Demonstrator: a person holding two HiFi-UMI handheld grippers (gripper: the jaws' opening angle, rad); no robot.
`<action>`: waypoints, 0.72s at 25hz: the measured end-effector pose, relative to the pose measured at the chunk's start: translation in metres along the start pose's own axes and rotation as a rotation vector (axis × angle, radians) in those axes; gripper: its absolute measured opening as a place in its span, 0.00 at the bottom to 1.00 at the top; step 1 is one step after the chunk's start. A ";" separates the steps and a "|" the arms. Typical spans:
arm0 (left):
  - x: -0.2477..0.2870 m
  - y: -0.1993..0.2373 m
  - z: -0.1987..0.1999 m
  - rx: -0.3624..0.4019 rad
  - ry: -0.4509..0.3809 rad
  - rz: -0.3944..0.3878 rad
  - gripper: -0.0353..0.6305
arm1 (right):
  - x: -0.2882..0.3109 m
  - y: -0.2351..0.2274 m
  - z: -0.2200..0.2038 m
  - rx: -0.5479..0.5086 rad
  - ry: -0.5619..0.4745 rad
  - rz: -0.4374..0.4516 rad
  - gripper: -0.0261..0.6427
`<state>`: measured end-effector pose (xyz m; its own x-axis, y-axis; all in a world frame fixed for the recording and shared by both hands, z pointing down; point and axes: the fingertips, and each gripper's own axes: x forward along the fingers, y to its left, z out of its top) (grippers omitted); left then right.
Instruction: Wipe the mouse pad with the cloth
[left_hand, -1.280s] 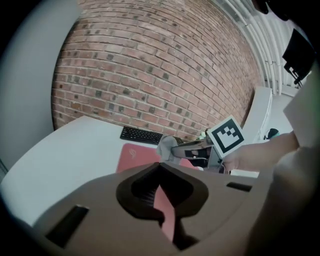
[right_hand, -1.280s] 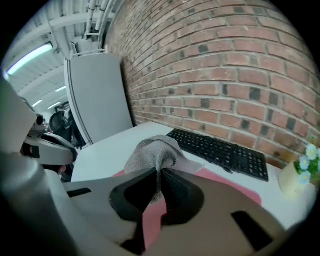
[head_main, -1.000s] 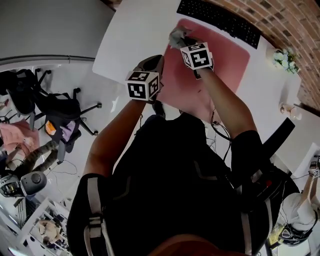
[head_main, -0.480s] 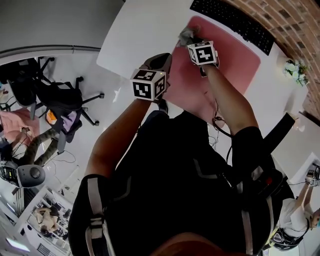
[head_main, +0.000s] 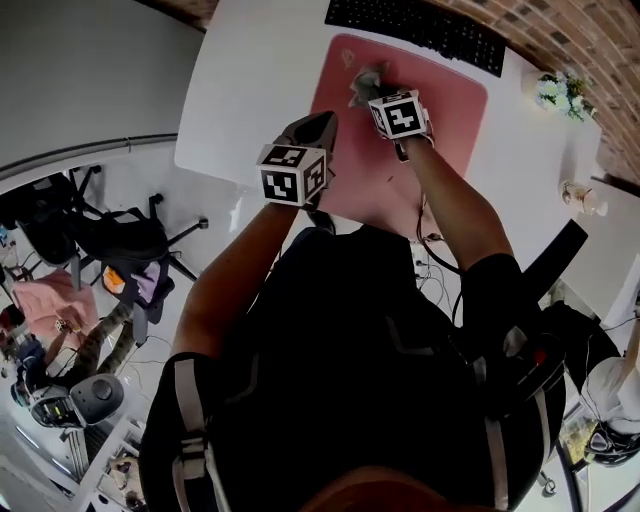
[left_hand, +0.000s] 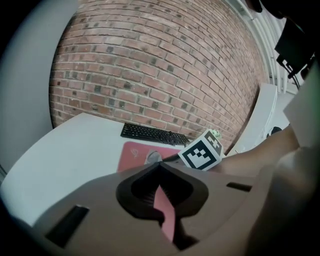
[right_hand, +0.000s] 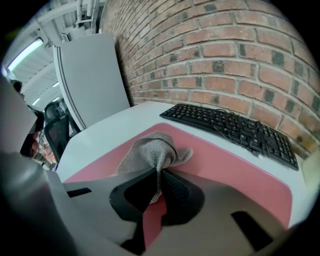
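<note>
**Item: wiping set, two hand-held grippers**

1. Writing. Nothing legible. The mouse pad (head_main: 440, 120) carried a faint pale emblem near its far left corner, too small to read. The cubes on both grippers bore black-and-white square markers only. The lettering on the keyboard (head_main: 415, 30) could not be made out.

2. Right gripper (head_main: 376, 88). Its jaws were clamped on one end of the cloth (head_main: 362, 80). In the right gripper view the grey knitted cloth (right_hand: 152, 150) rose bunched out of the closed jaws of my right gripper (right_hand: 159, 186). It spread away from me and lay on the pink mouse pad (right_hand: 235, 165), in the pad's far left part, with its loose end toward that corner.

3. Left gripper (head_main: 314, 125). Its jaws were together with nothing between them, and only a thin slit of pink showed through in the left gripper view (left_hand: 161, 200). It was held over the pad's left edge. I could not tell whether it touched.

4. Mouse pad. It lay flat on the white table (head_main: 250, 80), with its far edge parallel to the keyboard and just beside it. My arms hid its near part, so I could not judge its long axis.

5. Room. A broad stretch of bare pad lay to the right of the cloth. White table lay to the left of the pad, out to the table's edge. A small plant (head_main: 558, 92) stood well apart, at the far right.
</note>
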<state>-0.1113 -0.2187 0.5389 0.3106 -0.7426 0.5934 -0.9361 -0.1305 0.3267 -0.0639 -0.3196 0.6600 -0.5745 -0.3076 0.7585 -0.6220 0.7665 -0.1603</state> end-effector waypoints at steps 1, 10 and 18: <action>0.003 -0.004 0.001 0.009 0.003 -0.010 0.06 | -0.004 -0.005 -0.003 0.009 0.000 -0.009 0.08; 0.027 -0.044 0.000 0.070 0.036 -0.095 0.06 | -0.039 -0.053 -0.038 0.086 0.003 -0.095 0.08; 0.041 -0.075 -0.003 0.113 0.055 -0.158 0.06 | -0.072 -0.090 -0.072 0.161 0.005 -0.168 0.08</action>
<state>-0.0277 -0.2372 0.5410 0.4611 -0.6700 0.5817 -0.8864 -0.3183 0.3360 0.0717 -0.3252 0.6656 -0.4533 -0.4199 0.7862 -0.7856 0.6050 -0.1299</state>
